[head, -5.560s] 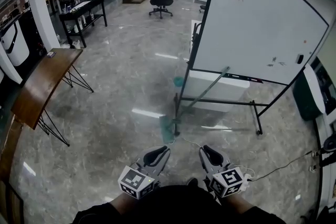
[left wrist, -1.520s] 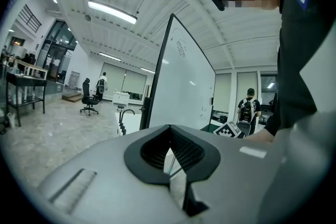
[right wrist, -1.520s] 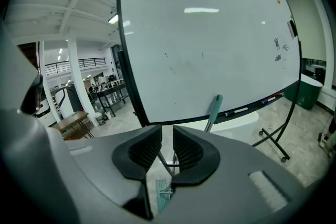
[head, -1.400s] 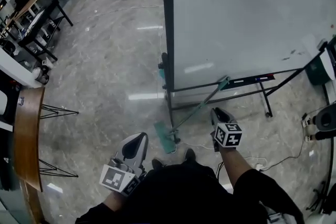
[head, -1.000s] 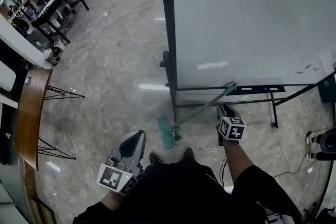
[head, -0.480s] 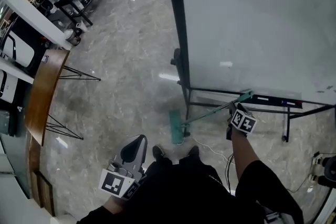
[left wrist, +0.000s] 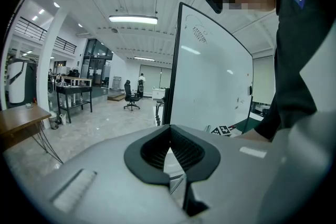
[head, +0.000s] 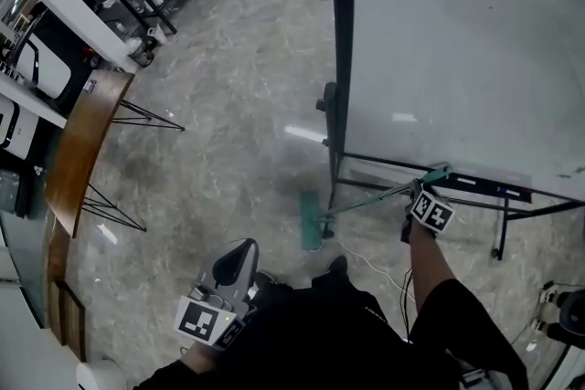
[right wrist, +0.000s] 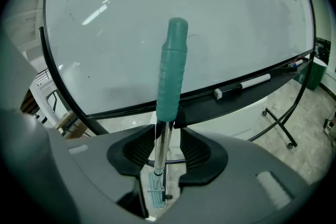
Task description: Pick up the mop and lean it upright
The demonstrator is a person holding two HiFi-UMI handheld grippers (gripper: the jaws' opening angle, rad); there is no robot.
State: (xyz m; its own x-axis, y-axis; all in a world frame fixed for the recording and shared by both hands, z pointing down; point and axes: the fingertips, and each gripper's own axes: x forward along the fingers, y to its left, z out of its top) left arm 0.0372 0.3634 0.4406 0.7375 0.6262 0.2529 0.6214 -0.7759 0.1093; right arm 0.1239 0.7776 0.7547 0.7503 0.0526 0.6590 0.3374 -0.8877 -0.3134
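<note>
Right gripper lower, jaws just closing, slack round mop handle, shaft partly hidden

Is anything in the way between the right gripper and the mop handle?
Nothing visible. The mop's metal pole stands between the right gripper's jaws, which have just been closing, below the teal grip.

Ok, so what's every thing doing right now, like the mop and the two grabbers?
Mop: slanted, head down on the floor, not yet upright.
Right gripper: open, jaws just closing in, the shaft between them with a gap on one side.
Left gripper: shut, empty.
Whiteboard: standing upright.
Marker: lying on the tray.
</note>
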